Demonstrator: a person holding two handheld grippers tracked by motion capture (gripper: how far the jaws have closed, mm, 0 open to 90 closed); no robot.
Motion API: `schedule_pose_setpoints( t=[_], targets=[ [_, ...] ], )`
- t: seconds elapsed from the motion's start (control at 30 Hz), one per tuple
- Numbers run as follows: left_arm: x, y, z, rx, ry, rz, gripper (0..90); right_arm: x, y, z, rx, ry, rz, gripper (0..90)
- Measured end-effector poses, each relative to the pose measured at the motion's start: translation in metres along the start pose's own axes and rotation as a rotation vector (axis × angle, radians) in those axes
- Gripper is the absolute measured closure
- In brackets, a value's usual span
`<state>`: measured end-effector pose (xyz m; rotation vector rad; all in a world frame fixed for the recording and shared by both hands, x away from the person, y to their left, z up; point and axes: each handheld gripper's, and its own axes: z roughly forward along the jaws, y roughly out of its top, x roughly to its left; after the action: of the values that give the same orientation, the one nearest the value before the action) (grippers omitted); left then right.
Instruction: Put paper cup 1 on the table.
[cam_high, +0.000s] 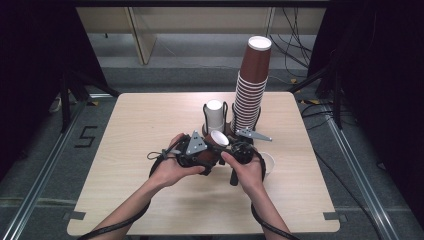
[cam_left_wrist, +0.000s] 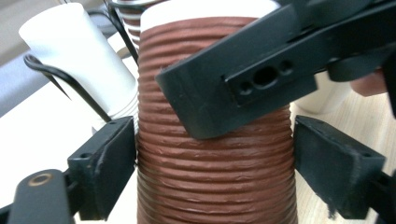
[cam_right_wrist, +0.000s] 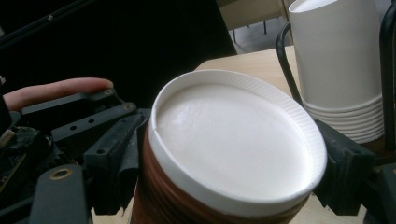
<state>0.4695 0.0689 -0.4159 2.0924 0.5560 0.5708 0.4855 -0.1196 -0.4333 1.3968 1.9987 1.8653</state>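
A brown ribbed paper cup (cam_high: 216, 146) with a white end (cam_right_wrist: 233, 140) facing up is held over the table's middle between both hands. In the left gripper view the cup (cam_left_wrist: 210, 168) stands between my left gripper's (cam_left_wrist: 215, 163) jaws; the left pad touches it and a thin gap shows at the right pad, so this gripper is open. My right gripper (cam_right_wrist: 233, 168) is shut on the cup just below the white end, one jaw on each side. One of its jaws crosses the cup's front in the left gripper view. In the high view the left gripper (cam_high: 206, 155) and the right gripper (cam_high: 227, 149) meet at the cup.
Behind the hands a black wire holder (cam_high: 205, 112) carries a stack of white cups (cam_high: 215, 116) and a tall stack of brown cups (cam_high: 251, 85). A single white cup (cam_high: 268, 162) lies by the right hand. The wooden table (cam_high: 140, 125) has bare room left and front.
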Motion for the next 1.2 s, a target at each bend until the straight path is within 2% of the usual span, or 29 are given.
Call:
schedule_pose_setpoints(
  t=[0.03, 0.07, 0.17, 0.2, 0.27, 0.3, 0.33, 0.4, 0.47, 0.53, 0.57, 0.6, 0.63, 0.67, 0.77, 0.9, 0.97, 1.0, 1.03, 1.13, 1.2],
  targets=[
    [-0.001, 0.000, 0.000, -0.011, 0.004, -0.003, 13.1, -0.003, 0.000, 0.001, -0.009, -0.001, -0.024, 21.9],
    [-0.001, 0.000, -0.002, -0.010, 0.005, 0.013, 12.3, -0.003, 0.001, 0.000, -0.009, -0.004, -0.009, 22.0],
    [-0.001, -0.001, -0.004, -0.031, 0.001, 0.008, 10.1, -0.005, 0.003, -0.002, -0.016, 0.001, 0.011, 22.0],
    [0.000, -0.001, -0.005, -0.024, 0.001, 0.023, 9.3, -0.006, 0.003, -0.002, -0.023, 0.004, 0.017, 22.1],
    [-0.001, -0.002, -0.006, -0.043, -0.001, 0.012, 8.8, -0.006, 0.004, -0.003, -0.018, 0.007, 0.055, 22.1],
    [-0.001, -0.002, -0.006, -0.046, 0.001, 0.015, 8.4, -0.007, 0.005, -0.004, -0.024, 0.005, 0.046, 22.1],
    [0.001, -0.002, -0.008, -0.039, 0.002, 0.026, 8.2, -0.006, 0.005, -0.004, -0.020, -0.001, 0.059, 22.1],
    [0.000, -0.004, -0.008, -0.057, 0.000, 0.014, 7.8, -0.008, 0.006, -0.005, -0.026, 0.001, 0.060, 22.1],
    [0.001, -0.006, -0.011, -0.056, 0.003, 0.023, 7.5, -0.007, 0.006, -0.007, -0.019, -0.003, 0.099, 22.1],
    [0.001, -0.008, -0.012, -0.075, 0.002, 0.013, 6.9, -0.009, 0.006, -0.007, -0.023, -0.005, 0.098, 22.1],
    [0.001, -0.009, -0.013, -0.081, 0.003, 0.009, 6.8, -0.008, 0.006, -0.008, -0.018, -0.013, 0.127, 22.1],
    [0.001, -0.011, -0.015, -0.086, 0.001, 0.010, 6.7, -0.011, 0.006, -0.008, -0.032, 0.004, 0.114, 22.1],
    [0.001, -0.012, -0.016, -0.092, 0.001, 0.010, 6.5, -0.010, 0.006, -0.009, -0.028, 0.004, 0.160, 22.1],
    [0.001, -0.014, -0.017, -0.095, -0.001, 0.012, 6.3, -0.013, 0.007, -0.010, -0.042, -0.005, 0.142, 22.1],
    [0.002, -0.017, -0.021, -0.117, 0.001, 0.001, 6.1, -0.017, 0.008, -0.012, -0.053, 0.002, 0.176, 22.1],
    [0.003, -0.021, -0.024, -0.148, -0.002, -0.008, 5.9, -0.019, 0.010, -0.016, -0.074, -0.012, 0.221, 22.1],
    [0.003, -0.023, -0.024, -0.161, -0.008, -0.007, 5.6, -0.020, 0.010, -0.018, -0.080, -0.005, 0.259, 22.1],
    [0.002, -0.023, -0.024, -0.168, -0.010, -0.013, 5.5, -0.018, 0.011, -0.019, -0.072, 0.012, 0.315, 22.1],
    [0.002, -0.024, -0.024, -0.175, -0.013, -0.013, 5.3, -0.021, 0.011, -0.020, -0.082, 0.013, 0.299, 22.1],
    [0.000, -0.027, -0.022, -0.182, -0.019, -0.009, 5.1, -0.023, 0.013, -0.022, -0.070, -0.003, 0.333, 22.1],
    [0.000, -0.028, -0.020, -0.182, -0.024, -0.005, 5.1, -0.025, 0.014, -0.023, -0.078, 0.015, 0.348, 22.1]
  ],
)
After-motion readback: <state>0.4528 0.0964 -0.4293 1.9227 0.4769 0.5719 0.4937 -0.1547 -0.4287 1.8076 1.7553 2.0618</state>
